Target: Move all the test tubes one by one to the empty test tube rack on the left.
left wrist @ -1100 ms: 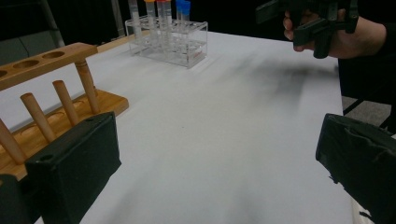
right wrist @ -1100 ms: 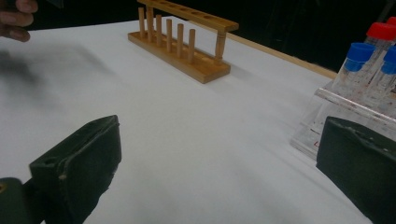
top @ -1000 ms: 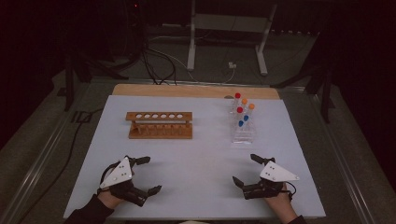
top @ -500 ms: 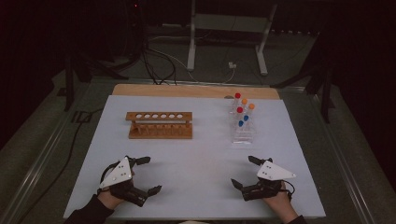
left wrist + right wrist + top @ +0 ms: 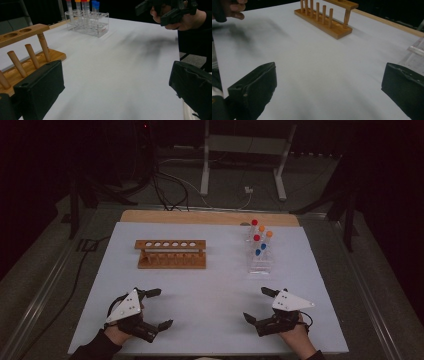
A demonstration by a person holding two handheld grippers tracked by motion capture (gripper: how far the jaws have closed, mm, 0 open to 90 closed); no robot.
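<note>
1. Since a second ago the right gripper (image 5: 261, 305) has shifted slightly toward the table's near edge, while the left gripper (image 5: 156, 308) has kept its place; nothing else on the table has moved.
2. Both grippers have their jaws spread wide with bare white table (image 5: 215, 285) between them, and neither touches or holds anything.
3. From the left gripper view, its two black jaws stand far apart at the bottom corners, and the right gripper (image 5: 165, 10) shows farther off, held in a hand above the table.
4. From the right gripper view, its jaws are likewise wide apart, and the other hand's fingers (image 5: 235, 7) show at the upper left corner.
5. Each gripper sits near the front edge of the table, left and right, well apart from each other.
6. Farther back on the left stands the wooden rack (image 5: 171, 254), its row of holes empty; it also appears beside the left jaw (image 5: 27, 55) and beyond the right jaws (image 5: 324, 17).
7. Farther back on the right stands the clear rack (image 5: 260, 262), which holds upright tubes with red caps (image 5: 254, 222), orange caps (image 5: 269, 234) and blue caps (image 5: 263, 246).
8. Both racks are well apart from the grippers and from each other.
</note>
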